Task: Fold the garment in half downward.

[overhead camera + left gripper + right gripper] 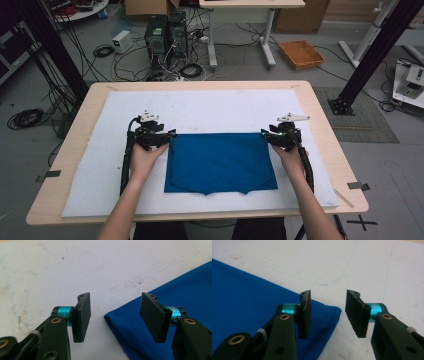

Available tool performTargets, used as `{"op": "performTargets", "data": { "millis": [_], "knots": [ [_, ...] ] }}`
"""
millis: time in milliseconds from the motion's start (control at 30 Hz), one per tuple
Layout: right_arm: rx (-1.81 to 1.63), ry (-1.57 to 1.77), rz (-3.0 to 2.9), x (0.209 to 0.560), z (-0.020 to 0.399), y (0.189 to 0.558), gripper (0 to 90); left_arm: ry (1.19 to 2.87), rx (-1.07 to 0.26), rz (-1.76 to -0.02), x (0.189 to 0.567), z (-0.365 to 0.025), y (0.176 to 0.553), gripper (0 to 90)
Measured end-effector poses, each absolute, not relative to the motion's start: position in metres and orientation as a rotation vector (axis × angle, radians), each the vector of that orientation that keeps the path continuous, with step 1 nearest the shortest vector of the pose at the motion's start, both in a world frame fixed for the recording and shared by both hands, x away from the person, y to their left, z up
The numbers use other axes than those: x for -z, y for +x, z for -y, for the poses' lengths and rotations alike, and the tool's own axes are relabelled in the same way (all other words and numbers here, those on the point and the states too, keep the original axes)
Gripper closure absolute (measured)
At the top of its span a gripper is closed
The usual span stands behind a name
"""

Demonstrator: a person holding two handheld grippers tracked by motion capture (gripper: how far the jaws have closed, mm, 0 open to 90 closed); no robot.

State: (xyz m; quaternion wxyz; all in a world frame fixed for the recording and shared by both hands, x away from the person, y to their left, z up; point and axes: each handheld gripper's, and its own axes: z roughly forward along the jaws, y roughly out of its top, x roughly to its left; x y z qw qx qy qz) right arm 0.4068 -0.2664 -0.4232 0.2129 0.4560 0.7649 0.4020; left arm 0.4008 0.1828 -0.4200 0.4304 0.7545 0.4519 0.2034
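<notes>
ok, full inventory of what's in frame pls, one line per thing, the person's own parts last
blue cloth: 1, blue, folded flat at the middle of the white mat, far corners by the grippers
white mat: 1, white, covers most of the table
table: 1, light wood, under the mat
orange tray: 1, orange, on the floor beyond the table
computer towers: 2, black, on the floor among cables
white desk: 1, far back
left gripper: 1, black, open at the cloth's far left corner
right gripper: 1, black, open at the far right corner
forearms: 2, coming in from the bottom edge
</notes>
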Motion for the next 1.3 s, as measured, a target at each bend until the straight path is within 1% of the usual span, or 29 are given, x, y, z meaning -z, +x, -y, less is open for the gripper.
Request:
{"op": "performTargets", "data": {
  "millis": [33, 67, 100, 167, 233, 333, 367, 433, 500, 667, 733, 800, 867, 967, 1033, 1233, 1300],
  "knots": [
    [-1.132, 1.259, -2.121, 0.421, 0.266, 0.403, 53.1, 1.893, -0.527, -1.104, 0.417, -0.182, 0.396, 42.1],
    [-1.156, 1.243, -2.116, 0.42, 0.267, 0.399, 51.5, 1.908, -0.574, -1.096, 0.414, -0.18, 0.39, 38.4],
    [-1.17, 1.235, -2.112, 0.417, 0.267, 0.394, 50.9, 1.916, -0.626, -1.097, 0.411, -0.179, 0.383, 36.7],
    [-1.195, 1.215, -2.1, 0.413, 0.269, 0.385, 50.6, 1.937, -0.685, -1.066, 0.406, -0.177, 0.37, 35.7],
    [-1.223, 1.195, -2.094, 0.408, 0.271, 0.376, 49.7, 1.942, -0.712, -1.045, 0.402, -0.177, 0.358, 27.8],
    [-1.255, 1.185, -2.078, 0.404, 0.276, 0.362, 49.2, 1.885, -0.663, -1.021, 0.4, -0.182, 0.342, 27.1],
    [-1.265, 1.176, -2.072, 0.403, 0.279, 0.358, 49.2, 1.876, -0.614, -1.011, 0.4, -0.185, 0.337, 27.7],
    [-1.281, 1.178, -2.062, 0.402, 0.283, 0.349, 48.8, 1.848, -0.504, -0.99, 0.4, -0.191, 0.329, 33.8],
    [-1.291, 1.181, -2.055, 0.403, 0.289, 0.342, 48.6, 1.824, -0.455, -0.974, 0.402, -0.194, 0.321, 33.9],
    [-1.326, 1.225, -2.032, 0.407, 0.305, 0.331, 47.8, 1.797, -0.458, -0.935, 0.404, -0.202, 0.302, 34.1],
    [-1.336, 1.244, -2.021, 0.407, 0.311, 0.328, 47.6, 1.8, -0.468, -0.878, 0.407, -0.206, 0.296, 36.6],
    [-1.346, 1.26, -2.01, 0.407, 0.316, 0.325, 47.5, 1.797, -0.474, -0.842, 0.41, -0.209, 0.292, 36.6],
    [-1.354, 1.27, -2.001, 0.407, 0.32, 0.324, 47.5, 1.778, -0.464, -0.831, 0.415, -0.212, 0.291, 36.7],
    [-1.36, 1.278, -1.993, 0.407, 0.324, 0.322, 47.2, 1.759, -0.487, -0.833, 0.421, -0.216, 0.29, 36.6],
    [-1.359, 1.28, -1.988, 0.407, 0.325, 0.321, 47.2, 1.735, -0.462, -0.835, 0.422, -0.216, 0.291, 36.6],
    [-1.356, 1.291, -1.978, 0.407, 0.329, 0.32, 47.2, 1.759, -0.446, -0.81, 0.42, -0.204, 0.293, 36.5],
    [-1.355, 1.291, -1.978, 0.408, 0.331, 0.32, 47.1, 1.767, -0.436, -0.81, 0.42, -0.202, 0.294, 34.0]
  ]
}}
